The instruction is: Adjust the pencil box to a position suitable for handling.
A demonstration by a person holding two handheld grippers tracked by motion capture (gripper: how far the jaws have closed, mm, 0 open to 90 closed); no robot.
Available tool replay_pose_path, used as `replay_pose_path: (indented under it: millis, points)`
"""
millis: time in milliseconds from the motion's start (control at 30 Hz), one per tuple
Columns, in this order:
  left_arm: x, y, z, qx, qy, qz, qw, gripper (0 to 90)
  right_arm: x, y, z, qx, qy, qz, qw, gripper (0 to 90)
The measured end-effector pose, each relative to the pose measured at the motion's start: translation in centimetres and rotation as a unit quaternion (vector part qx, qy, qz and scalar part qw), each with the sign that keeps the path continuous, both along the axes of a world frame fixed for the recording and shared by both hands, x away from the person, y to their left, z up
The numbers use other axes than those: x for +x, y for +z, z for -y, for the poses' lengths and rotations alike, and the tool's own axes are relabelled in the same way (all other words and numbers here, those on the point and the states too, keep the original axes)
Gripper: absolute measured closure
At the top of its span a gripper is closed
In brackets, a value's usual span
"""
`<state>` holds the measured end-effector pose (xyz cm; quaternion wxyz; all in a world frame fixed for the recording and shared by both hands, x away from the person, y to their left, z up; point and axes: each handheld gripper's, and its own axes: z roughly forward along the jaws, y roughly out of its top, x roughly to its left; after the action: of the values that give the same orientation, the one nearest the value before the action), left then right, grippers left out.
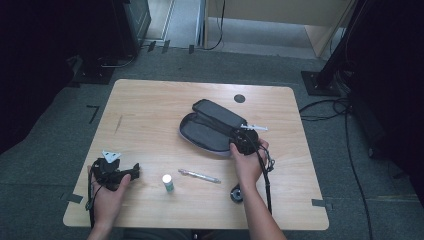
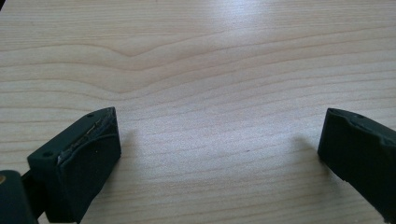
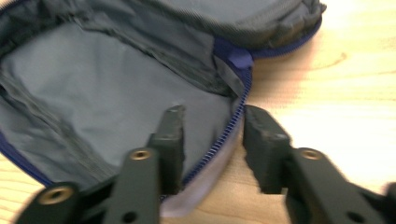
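Right hand-held gripper (image 3: 212, 135) straddles the zipped rim of the one open pouch (image 1: 210, 127), one jaw inside on the lining, one outside on the bench (image 1: 150, 100); the pads stand clear of the zipper, not clamped. Left hand-held gripper (image 2: 219, 140) rests released, jaws wide over bare wood near the bench's left edge, with open room around. Between the hands lie one pen (image 1: 199, 175) and one small bottle (image 1: 168, 183); one round dark object (image 1: 236, 194) sits beside the right wrist
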<state>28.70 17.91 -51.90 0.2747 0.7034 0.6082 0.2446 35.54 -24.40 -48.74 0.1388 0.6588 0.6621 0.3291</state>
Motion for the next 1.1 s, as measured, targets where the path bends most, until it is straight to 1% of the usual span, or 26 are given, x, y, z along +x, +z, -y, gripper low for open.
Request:
replay_pose_path:
  millis: [33, 100, 233, 333, 400, 433, 500, 567, 633, 700, 800, 900, 967, 1033, 1100]
  points:
    - [0.0, 0.0, 0.0, 0.0, -0.001, 0.0, 1.0, 0.0, 0.0, -0.2, 0.2, 0.007, 0.005, -0.003, 1.0, 68.6]
    - [0.0, 0.0, 0.0, 0.0, -0.001, 0.0, 1.0, 0.0, 0.0, -0.4, 0.4, 0.009, 0.01, -0.001, 0.9999, 74.0]
    - [0.0, 0.0, 0.0, 0.0, 0.0, 0.0, 1.0, 0.0, 0.1, -0.5, 0.8, -0.002, 0.027, 0.007, 0.9996, 79.2]
    - [0.0, 0.0, 0.0, 0.0, -0.001, 0.0, 1.0, 0.0, 0.2, -0.6, 1.1, -0.004, 0.04, 0.021, 0.999, 81.3]
    - [0.0, 0.0, 0.0, 0.001, -0.001, -0.001, 1.0, 0.0, 0.3, -0.6, 1.1, -0.015, 0.053, 0.032, 0.998, 82.7]
    - [0.0, 0.0, 0.0, 0.001, -0.001, -0.001, 1.0, 0.0, 0.4, -0.6, 1.0, -0.024, 0.062, 0.036, 0.9971, 83.0]
    - [0.0, 0.0, 0.0, 0.001, -0.001, -0.001, 1.0, 0.0, 0.5, -0.6, 1.0, -0.033, 0.069, 0.042, 0.9962, 83.1]
    - [0.0, 0.0, 0.0, 0.0, 0.0, 0.0, 1.0, 0.0, 0.6, -0.5, 0.9, -0.037, 0.072, 0.048, 0.9956, 80.4]
    - [0.1, 0.0, 0.0, 0.0, -0.002, 0.0, 1.0, 0.0, 0.7, -0.2, 0.9, -0.042, 0.069, 0.057, 0.9951, 71.0]
    - [0.1, 0.0, 0.0, 0.0, -0.001, 0.0, 1.0, 0.0, 0.6, 0.2, 1.0, -0.036, 0.063, 0.063, 0.9954, 65.0]
    - [0.1, 0.0, 0.0, 0.0, -0.002, -0.001, 1.0, 0.0, 0.2, 0.8, 1.1, -0.029, 0.053, 0.067, 0.9959, 63.1]
    - [0.1, 0.0, 0.0, -0.001, -0.002, -0.001, 1.0, 0.0, -0.3, 1.1, 1.1, -0.021, 0.055, 0.06, 0.9965, 62.4]
    - [0.1, 0.0, 0.0, -0.001, -0.002, 0.0, 1.0, 0.0, -0.7, 1.3, 0.9, -0.023, 0.064, 0.062, 0.9958, 62.4]
    - [0.1, 0.0, 0.0, -0.001, -0.002, 0.0, 1.0, 0.0, -1.0, 1.6, 0.9, -0.018, 0.067, 0.068, 0.9953, 61.2]
    - [0.1, 0.0, 0.0, -0.001, -0.002, 0.0, 1.0, 0.0, -1.6, 2.1, 1.1, -0.014, 0.074, 0.076, 0.9942, 58.0]
